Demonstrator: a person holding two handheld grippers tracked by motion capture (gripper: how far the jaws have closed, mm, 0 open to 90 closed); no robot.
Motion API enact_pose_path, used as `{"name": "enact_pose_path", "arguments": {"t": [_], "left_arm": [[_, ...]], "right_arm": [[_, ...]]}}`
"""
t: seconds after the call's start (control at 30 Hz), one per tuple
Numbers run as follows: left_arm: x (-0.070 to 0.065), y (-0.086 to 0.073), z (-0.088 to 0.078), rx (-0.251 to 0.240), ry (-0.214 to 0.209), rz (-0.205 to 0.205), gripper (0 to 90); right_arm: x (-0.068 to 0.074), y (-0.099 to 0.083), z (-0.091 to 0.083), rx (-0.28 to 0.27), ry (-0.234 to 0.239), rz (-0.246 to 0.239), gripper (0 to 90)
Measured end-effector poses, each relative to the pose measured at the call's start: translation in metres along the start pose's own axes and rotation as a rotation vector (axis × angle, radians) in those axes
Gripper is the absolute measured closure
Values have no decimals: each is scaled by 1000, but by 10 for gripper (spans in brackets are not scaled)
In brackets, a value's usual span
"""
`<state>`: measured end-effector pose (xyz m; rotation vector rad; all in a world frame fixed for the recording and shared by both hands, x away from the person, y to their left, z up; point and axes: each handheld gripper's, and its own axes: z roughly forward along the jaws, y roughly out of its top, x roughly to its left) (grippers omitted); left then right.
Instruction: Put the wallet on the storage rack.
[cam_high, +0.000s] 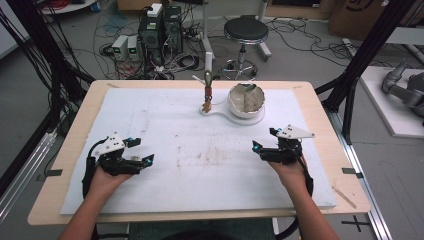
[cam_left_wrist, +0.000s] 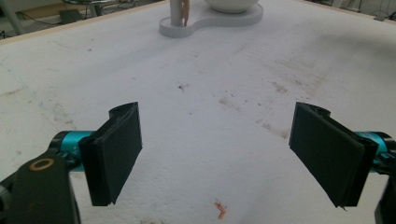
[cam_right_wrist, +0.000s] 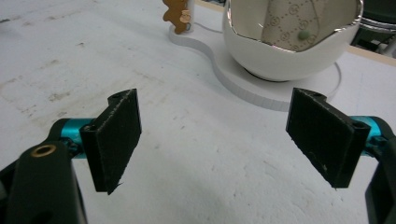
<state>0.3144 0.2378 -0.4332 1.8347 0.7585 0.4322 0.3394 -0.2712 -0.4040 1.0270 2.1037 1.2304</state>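
L gripper (cam_high: 142, 161) sits lower left of the high view, held in a hand (cam_high: 107, 177), jaws spread wide w/ nothing between; the left gripper view confirms it (cam_left_wrist: 218, 154): both black pads apart over bare white mat (cam_high: 165, 125), small orange scrap (cam_left_wrist: 220, 211) on the mat at bottom centre. R gripper (cam_high: 260, 149) is lower right of the high view, in the other hand (cam_high: 290, 170), jaws likewise spread, empty; in the right gripper view (cam_right_wrist: 217, 144) the pads frame the mat. Egg-shaped white bowl (cam_high: 246, 100) stands upper centre of the high view on a white base (cam_high: 215, 112), w/ patterned lining inside (cam_right_wrist: 292, 25) and a small green bead (cam_right_wrist: 303, 35). Just left of it, on the same base, a post carries a brown figurine (cam_high: 206, 105). Both grippers are well apart from the bowl; R is nearer. Stool (cam_high: 245, 30) and PC gear on the floor behind the table.
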Motion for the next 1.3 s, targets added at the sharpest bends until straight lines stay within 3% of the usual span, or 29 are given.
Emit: {"name": "enact_pose_path", "arguments": {"t": [0.27,0.6,1.3], "left_arm": [[-5,1,2,10,-6,24,171],[-3,0,2,10,-18,23,171],[-1,-1,1,22,1,12,171]], "right_arm": [[-6,-2,2,7,-13,-5,184],[2,-2,6,43,-9,-49,184],[2,-3,10,61,7,-37,184]]}}
